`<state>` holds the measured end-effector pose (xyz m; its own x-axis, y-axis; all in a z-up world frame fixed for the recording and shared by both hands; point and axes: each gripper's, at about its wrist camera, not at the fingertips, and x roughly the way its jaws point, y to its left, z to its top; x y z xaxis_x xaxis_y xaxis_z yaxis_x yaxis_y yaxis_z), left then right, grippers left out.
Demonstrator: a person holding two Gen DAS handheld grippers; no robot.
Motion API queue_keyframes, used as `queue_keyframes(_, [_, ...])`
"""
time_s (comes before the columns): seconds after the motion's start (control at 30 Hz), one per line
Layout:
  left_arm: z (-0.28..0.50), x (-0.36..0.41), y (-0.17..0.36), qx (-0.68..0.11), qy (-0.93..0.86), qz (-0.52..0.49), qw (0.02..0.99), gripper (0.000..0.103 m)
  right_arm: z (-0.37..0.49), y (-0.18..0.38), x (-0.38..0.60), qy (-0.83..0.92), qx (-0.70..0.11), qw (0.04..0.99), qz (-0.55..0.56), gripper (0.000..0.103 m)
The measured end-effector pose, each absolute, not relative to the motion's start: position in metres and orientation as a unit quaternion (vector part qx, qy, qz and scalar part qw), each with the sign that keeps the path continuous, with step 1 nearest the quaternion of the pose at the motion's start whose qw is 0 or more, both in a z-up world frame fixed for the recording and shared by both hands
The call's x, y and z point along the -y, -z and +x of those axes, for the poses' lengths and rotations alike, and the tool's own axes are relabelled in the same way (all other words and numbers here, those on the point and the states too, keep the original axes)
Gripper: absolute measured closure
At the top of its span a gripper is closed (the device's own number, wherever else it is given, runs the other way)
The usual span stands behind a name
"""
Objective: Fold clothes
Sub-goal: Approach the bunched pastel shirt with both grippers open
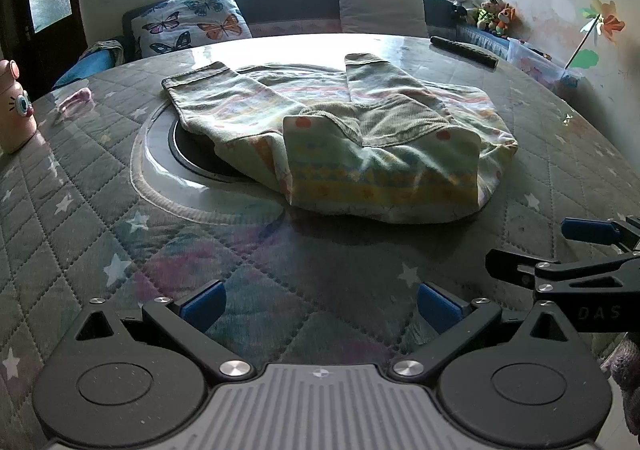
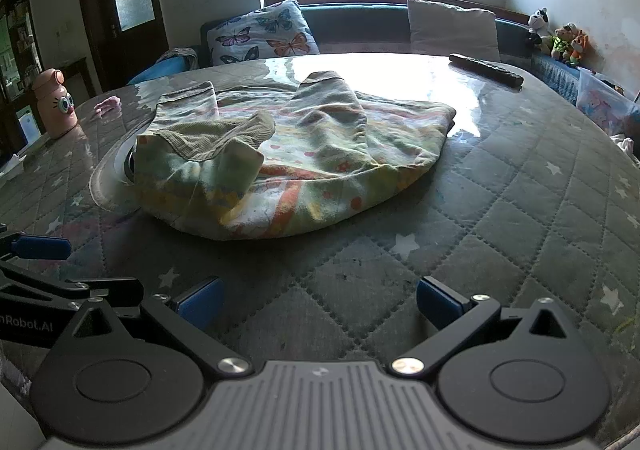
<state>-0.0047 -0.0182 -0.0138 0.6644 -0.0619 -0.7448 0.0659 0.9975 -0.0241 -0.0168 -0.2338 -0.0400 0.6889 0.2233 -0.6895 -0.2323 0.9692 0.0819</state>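
Two views, left wrist first: my left gripper (image 1: 318,308) hangs spread and empty over the quilted, star-stitched table cover (image 1: 80,234), and the garment (image 1: 340,138) lies ahead of it, apart from the pads. Its soft knit body is doubled, ribbed hem on top, both sleeves pointing away, so I judge it half folded. From the right wrist, my right gripper (image 2: 318,304) is likewise spread and empty, with the garment ahead and slightly left, bulging and rumpled.

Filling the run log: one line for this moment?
left gripper open | right gripper open | sweater partly folded on table | untouched
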Motion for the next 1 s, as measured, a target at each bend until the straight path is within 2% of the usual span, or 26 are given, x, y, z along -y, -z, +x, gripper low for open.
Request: queue_keyframes(1.0, [0.016,0.017,0.006,-0.406,0.042,0.01,0.913,0.0,0.004,0.036,0.232,-0.131,-0.373,0.919,-0.005,0.0])
